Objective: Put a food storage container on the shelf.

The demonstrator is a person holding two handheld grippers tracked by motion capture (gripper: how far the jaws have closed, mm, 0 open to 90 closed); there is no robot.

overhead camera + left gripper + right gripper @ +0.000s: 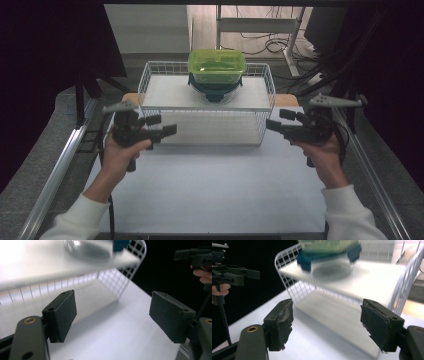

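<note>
I am holding the left gripper [159,126] at the 9 o'clock side of the white wire basket [150,80] and the right gripper [281,121] at its 3 o'clock side, both aimed inward at the basket's end walls. Both sets of jaws are standing wide apart with nothing between the pads. The basket is resting at the 12 o'clock end of the white table top [215,190], and it is carrying a clear round container with a green lid and dark blue clips [217,67] on its white upper shelf [170,92], toward the 12 o'clock wall. In the left gripper view the basket's near corner [117,287] is lying ahead of the pads [61,312]; in the right gripper view the basket wall [289,287] is sitting between and beyond the pads [377,325]. As I judge it, the step in hand is taking the basket by both ends. To do it well, I am advising matched heights, each pad pair straddling the top rim wire, simultaneous closure, and a level lift, since any tilt could slide the container along the shelf.
</note>
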